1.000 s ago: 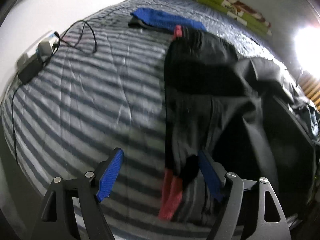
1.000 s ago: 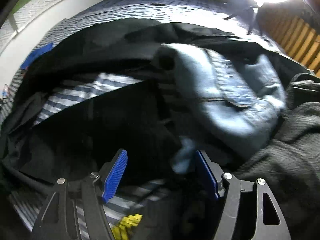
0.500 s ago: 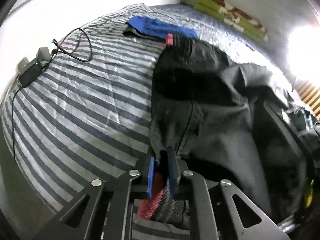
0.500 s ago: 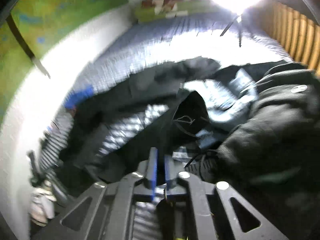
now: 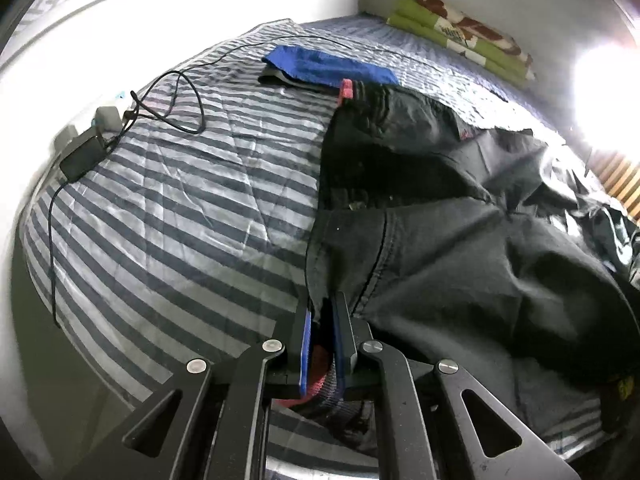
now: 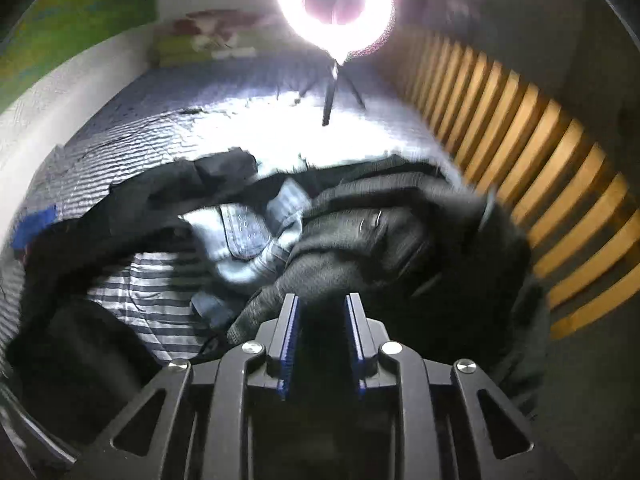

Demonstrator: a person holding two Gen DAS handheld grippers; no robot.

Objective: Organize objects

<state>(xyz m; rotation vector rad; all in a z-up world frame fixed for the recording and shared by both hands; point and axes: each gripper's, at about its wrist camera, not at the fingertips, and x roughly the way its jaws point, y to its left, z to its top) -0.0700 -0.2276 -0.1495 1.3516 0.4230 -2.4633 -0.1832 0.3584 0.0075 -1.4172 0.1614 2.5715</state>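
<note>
Left wrist: jaws pinch creased black trousers (image 5: 460, 264); right jaws, opening, straddle coarse dark knit (image 6: 360, 240).

Soft cloth under your tools, hard wood at the side.
Ahead of you: matt dark trousers (image 5: 460, 264), quilted striped bedcover (image 5: 180, 208); right, smooth wooden slats (image 6: 532, 168).

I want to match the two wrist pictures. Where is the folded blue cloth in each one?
Left wrist: blue cloth lies upper centre on the striped bed, past the black trousers.
Right wrist: blue cloth is a blur at the far left edge.
Shared landmark: green pillow at the bed's far end.
</note>
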